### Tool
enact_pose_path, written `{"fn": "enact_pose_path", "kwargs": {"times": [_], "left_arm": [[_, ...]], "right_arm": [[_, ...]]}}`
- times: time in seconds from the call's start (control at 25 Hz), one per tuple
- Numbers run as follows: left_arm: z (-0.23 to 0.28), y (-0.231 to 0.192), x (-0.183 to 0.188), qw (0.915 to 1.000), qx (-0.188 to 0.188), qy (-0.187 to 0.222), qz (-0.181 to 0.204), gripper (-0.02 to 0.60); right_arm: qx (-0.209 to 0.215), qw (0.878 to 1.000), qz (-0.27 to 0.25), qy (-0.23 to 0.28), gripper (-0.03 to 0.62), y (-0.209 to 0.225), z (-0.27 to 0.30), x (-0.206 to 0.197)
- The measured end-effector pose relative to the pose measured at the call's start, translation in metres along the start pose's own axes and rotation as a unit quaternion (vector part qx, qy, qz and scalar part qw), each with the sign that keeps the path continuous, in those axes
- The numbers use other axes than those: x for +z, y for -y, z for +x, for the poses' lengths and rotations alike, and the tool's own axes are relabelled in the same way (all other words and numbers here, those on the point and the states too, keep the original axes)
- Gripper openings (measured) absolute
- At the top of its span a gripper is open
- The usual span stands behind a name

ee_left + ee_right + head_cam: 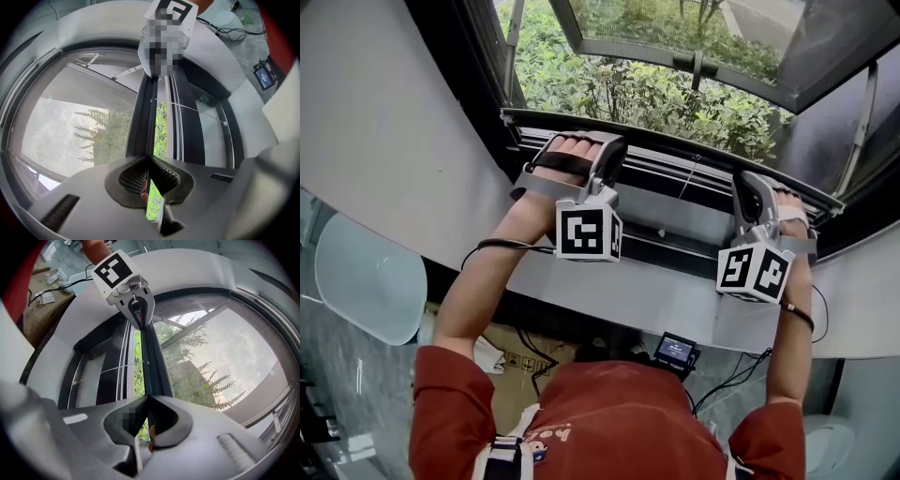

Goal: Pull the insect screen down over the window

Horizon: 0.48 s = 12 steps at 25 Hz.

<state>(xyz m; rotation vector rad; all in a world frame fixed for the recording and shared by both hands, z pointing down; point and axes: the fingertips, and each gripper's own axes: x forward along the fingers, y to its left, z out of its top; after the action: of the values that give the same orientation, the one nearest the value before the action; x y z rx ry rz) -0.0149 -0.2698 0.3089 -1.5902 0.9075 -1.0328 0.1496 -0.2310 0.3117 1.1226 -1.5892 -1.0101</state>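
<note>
Since the insect screen's pull bar [142,112] should travel level, it is held at two spread points. The left gripper [150,164] and right gripper [148,401] are each clamped on it. The mesh [220,352] is drawn nearly to the window frame [187,131].

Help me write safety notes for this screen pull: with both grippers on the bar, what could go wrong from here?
1. The left gripper and right gripper clamp the pull bar far apart; uneven pulling could tilt and jam it.
2. Each hold looks like a thin edge pinch, so a slip might let the screen spring back.
3. The cord crosses near the open gap and could get trapped.
</note>
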Motion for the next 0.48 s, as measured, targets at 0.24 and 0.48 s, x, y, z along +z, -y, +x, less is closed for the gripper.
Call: {"fn": "enact_pose_path", "kwargs": {"times": [0.24,0.48], "left_arm": [[0.002,0.017,-0.004,0.9998,-0.02,-0.003,-0.003,0.023],[0.008,0.037,-0.007,0.999,-0.044,-0.007,-0.004,0.023]], "right_arm": [[0.022,1.0,0.001,-0.009,0.028,-0.017,0.004,-0.003],[0.049,0.999,0.008,-0.016,0.028,-0.036,0.009,-0.009]]}}
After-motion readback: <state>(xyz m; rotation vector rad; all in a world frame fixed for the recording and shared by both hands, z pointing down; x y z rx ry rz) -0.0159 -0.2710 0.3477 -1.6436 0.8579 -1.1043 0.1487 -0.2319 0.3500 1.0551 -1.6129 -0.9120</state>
